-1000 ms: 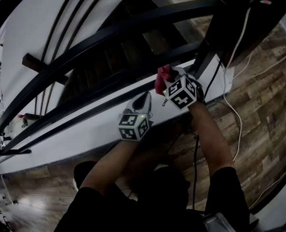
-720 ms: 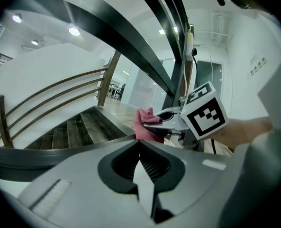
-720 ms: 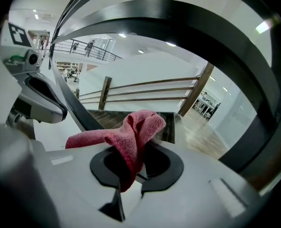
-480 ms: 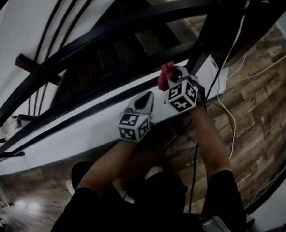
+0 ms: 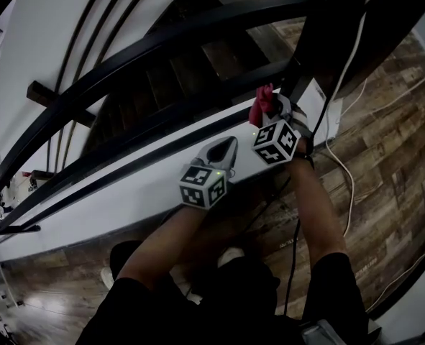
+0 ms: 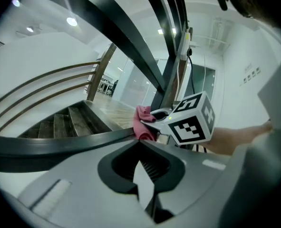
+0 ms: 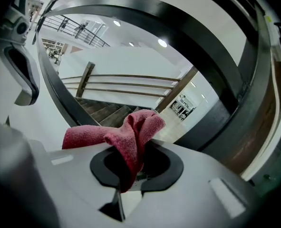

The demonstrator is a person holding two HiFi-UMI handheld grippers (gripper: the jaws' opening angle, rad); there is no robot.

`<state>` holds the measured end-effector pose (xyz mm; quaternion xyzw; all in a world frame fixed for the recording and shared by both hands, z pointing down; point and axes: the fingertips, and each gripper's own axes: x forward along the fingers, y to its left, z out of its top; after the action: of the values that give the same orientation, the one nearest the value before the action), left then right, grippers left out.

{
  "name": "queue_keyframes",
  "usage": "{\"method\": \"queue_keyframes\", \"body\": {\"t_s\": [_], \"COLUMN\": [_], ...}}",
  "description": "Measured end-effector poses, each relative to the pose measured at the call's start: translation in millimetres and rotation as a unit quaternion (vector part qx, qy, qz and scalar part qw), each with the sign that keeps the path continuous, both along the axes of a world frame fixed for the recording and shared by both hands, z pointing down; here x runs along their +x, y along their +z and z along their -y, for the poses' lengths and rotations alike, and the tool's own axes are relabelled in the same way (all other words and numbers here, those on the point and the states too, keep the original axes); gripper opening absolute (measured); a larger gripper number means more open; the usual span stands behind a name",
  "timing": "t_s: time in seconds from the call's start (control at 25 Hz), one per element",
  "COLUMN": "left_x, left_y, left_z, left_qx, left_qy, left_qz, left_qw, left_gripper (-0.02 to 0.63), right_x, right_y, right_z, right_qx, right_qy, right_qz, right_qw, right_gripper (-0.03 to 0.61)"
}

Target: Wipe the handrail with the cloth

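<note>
Handrail (image 5: 169,43): dark metal, smooth, semi-gloss; cloth (image 5: 261,105): red napped fabric, matt; floor (image 5: 399,135), four o'clock: grained wood planks, satin.

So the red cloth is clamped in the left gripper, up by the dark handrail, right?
No, the red cloth is clamped in the right gripper, not the left. The right gripper view shows it pinched between those jaws, up by the dark handrail. The left gripper is shut on nothing.

**Both arms out, right ahead of left**

The right hand-held gripper (image 5: 273,111) is furthest forward, its jaws clamped on a red cloth (image 5: 260,106). The left hand-held gripper (image 5: 226,149) sits just behind it, jaws together on nothing. Both forearms are bare.
</note>
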<state>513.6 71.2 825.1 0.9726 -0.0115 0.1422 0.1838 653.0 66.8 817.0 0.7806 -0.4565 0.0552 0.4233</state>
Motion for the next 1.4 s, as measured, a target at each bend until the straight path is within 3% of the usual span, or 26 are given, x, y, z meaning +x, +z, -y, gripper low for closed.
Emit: {"method": "queue_keyframes", "body": {"t_s": [0.48, 0.72, 0.92, 1.08, 1.24, 1.4], "left_x": [-17, -31, -60, -99, -152, -213], "left_y": [4, -2, -5, -11, -15, -10], "left_z": [-3, 7, 30, 54, 81, 108], "left_qx": [-0.004, 0.016, 0.006, 0.023, 0.082, 0.118], "left_qy": [0.007, -0.001, -0.034, -0.062, -0.077, -0.079], "left_qz": [0.009, 0.01, 0.007, -0.008, -0.004, 0.034], "left_qw": [0.9999, 0.9998, 0.9994, 0.9978, 0.9937, 0.9893], "left_gripper": [-0.002, -0.002, -0.002, -0.002, -0.002, -0.002], "right_x": [19, 23, 23, -37, -127, -214], "right_y": [3, 7, 7, -12, -14, -16], "right_z": [-17, -27, -33, -28, 7, 59], "right_qx": [-0.028, -0.047, -0.054, 0.002, 0.039, 0.068], "right_qy": [0.037, 0.045, 0.058, -0.002, -0.094, -0.181], "right_qz": [-0.036, -0.058, -0.026, -0.019, -0.014, 0.07], "right_qw": [0.998, 0.996, 0.997, 1.0, 0.995, 0.979], "right_gripper": [0.046, 0.046, 0.048, 0.048, 0.048, 0.048]}}
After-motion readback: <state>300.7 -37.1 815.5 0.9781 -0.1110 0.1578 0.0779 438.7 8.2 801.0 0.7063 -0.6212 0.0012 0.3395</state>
